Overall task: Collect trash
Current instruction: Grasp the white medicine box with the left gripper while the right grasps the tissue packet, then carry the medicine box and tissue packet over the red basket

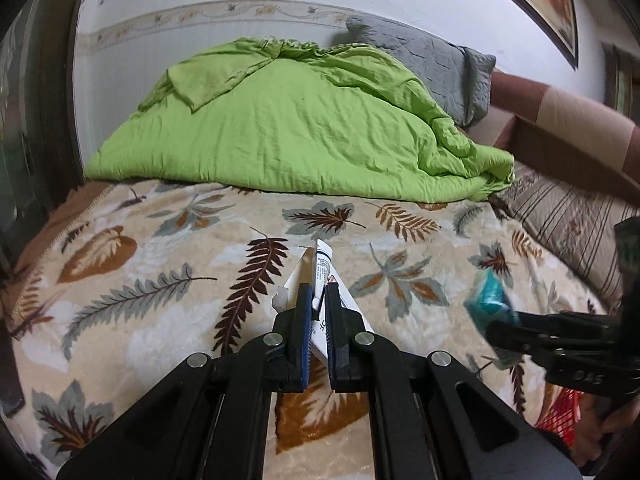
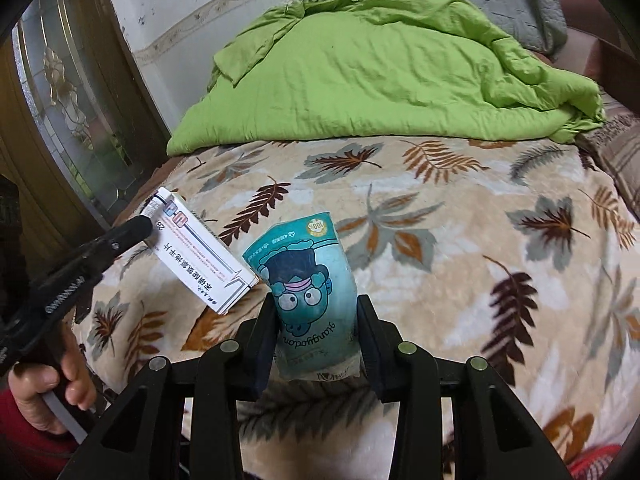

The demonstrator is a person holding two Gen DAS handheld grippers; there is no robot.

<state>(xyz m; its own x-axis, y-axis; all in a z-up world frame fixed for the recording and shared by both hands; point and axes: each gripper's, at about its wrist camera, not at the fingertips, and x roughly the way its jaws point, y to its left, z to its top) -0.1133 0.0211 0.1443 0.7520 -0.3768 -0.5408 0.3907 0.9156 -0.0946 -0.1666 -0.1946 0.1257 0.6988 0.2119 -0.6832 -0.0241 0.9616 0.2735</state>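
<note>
A flattened white medicine box [image 1: 320, 270] with blue print is clamped between the pads of my left gripper [image 1: 314, 294], held above the leaf-patterned blanket [image 1: 160, 240]. The right wrist view shows that box [image 2: 200, 256] from the side, with the left gripper [image 2: 138, 228] at its far end. My right gripper [image 2: 318, 300] is shut on a teal snack pouch [image 2: 304, 264] with a cartoon face, its fingers squeezing both sides. In the left wrist view the pouch [image 1: 490, 300] and the right gripper [image 1: 506, 326] are blurred at the right.
A crumpled green duvet [image 1: 280, 128] and a grey pillow [image 1: 432, 56] fill the far half of the bed. A striped pillow [image 1: 568, 216] and a brown taped carton [image 1: 560, 120] are at the right. A glazed wooden door [image 2: 72, 92] stands left. Something red [image 1: 560, 412] shows low right.
</note>
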